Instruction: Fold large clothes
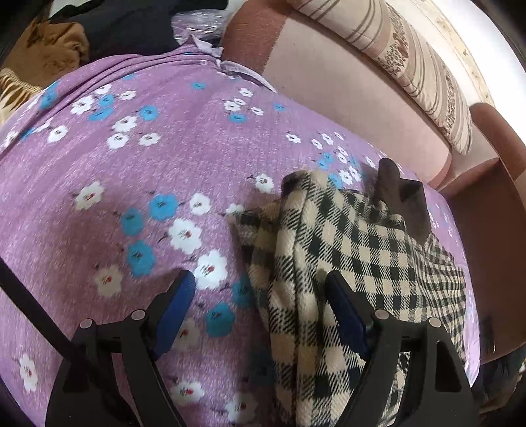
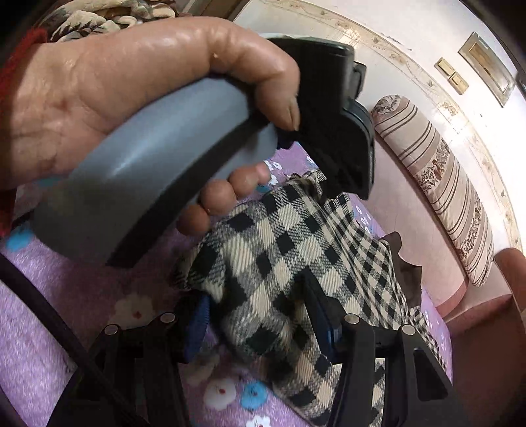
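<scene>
A black-and-cream checked garment [image 1: 345, 249] lies bunched on a purple flowered bedsheet [image 1: 131, 164]. My left gripper [image 1: 263, 295] is open just above it, its blue-padded fingers astride the garment's near left edge. In the right wrist view the same garment [image 2: 279, 249] lies in a heap, and my right gripper [image 2: 259, 315] is open with its fingers on either side of a fold of it. The person's left hand [image 2: 115, 98] and the left gripper's grey handle [image 2: 157, 170] fill the top left of that view. A dark brown piece of cloth [image 1: 401, 193] sticks out at the garment's far edge.
A pink sofa-like edge [image 1: 345, 82] runs behind the bed with a striped bolster [image 1: 411, 59] on it. Dark and brown clothes [image 1: 98, 29] are piled at the far left. A black cable [image 1: 29, 308] crosses the sheet at the near left.
</scene>
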A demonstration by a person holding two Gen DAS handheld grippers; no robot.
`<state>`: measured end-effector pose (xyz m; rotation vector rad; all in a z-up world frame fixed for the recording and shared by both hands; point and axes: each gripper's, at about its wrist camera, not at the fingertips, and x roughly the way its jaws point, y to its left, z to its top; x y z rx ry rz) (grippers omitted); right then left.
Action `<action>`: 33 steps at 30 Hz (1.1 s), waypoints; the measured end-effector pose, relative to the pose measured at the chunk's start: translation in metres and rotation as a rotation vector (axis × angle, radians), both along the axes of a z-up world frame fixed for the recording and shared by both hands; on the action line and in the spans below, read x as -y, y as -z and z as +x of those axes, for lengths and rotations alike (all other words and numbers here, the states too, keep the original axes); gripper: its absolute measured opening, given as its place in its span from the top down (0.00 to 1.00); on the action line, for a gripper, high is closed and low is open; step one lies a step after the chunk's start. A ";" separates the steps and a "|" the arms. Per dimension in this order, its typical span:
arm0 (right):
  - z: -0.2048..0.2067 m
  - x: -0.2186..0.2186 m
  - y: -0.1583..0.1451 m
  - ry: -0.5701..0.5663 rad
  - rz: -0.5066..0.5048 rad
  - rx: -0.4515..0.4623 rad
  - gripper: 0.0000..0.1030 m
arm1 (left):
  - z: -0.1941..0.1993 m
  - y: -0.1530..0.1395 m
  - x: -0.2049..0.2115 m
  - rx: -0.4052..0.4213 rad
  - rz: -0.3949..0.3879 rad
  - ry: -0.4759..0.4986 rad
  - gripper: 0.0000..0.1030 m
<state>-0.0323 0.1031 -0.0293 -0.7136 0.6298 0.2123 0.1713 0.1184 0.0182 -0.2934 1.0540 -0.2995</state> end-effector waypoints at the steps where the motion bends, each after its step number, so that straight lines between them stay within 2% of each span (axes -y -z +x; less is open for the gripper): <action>1: 0.002 -0.002 0.000 0.001 -0.003 -0.001 0.44 | 0.002 0.000 0.001 0.000 -0.003 0.006 0.22; 3: 0.005 -0.005 0.001 0.002 -0.008 -0.001 0.45 | 0.006 0.001 0.002 0.001 -0.018 0.025 0.22; 5: 0.005 -0.008 0.001 -0.005 -0.015 -0.004 0.52 | 0.008 0.002 0.003 0.000 -0.024 0.043 0.22; 6: 0.005 -0.010 0.002 -0.013 -0.020 -0.006 0.58 | 0.009 0.001 0.003 0.001 -0.027 0.051 0.25; 7: 0.003 -0.013 0.004 -0.028 -0.035 -0.004 0.65 | 0.009 0.001 0.004 -0.002 -0.043 0.069 0.36; 8: 0.002 -0.015 0.005 -0.034 -0.048 0.003 0.69 | 0.009 0.001 0.005 -0.013 -0.062 0.084 0.77; 9: 0.000 -0.017 0.006 -0.035 -0.058 0.013 0.79 | 0.010 0.002 0.005 -0.040 -0.097 0.098 0.84; 10: -0.001 -0.017 0.006 -0.027 -0.063 0.025 0.86 | 0.009 -0.001 0.004 -0.032 -0.100 0.081 0.85; 13: -0.002 -0.007 -0.004 -0.009 0.014 0.028 0.90 | 0.003 -0.013 0.007 -0.001 -0.081 0.079 0.89; 17: -0.012 0.008 -0.021 0.011 0.111 0.043 0.91 | -0.010 -0.032 0.014 0.035 -0.032 0.071 0.90; 23: -0.029 0.030 -0.041 0.017 0.185 0.076 0.92 | -0.020 -0.061 0.036 0.066 0.064 0.079 0.91; 29: -0.035 0.083 -0.070 0.080 0.275 0.127 0.93 | -0.020 -0.103 0.089 0.099 0.094 0.131 0.91; 33: -0.037 0.135 -0.081 0.159 0.325 0.127 0.93 | -0.023 -0.124 0.158 0.134 0.149 0.204 0.91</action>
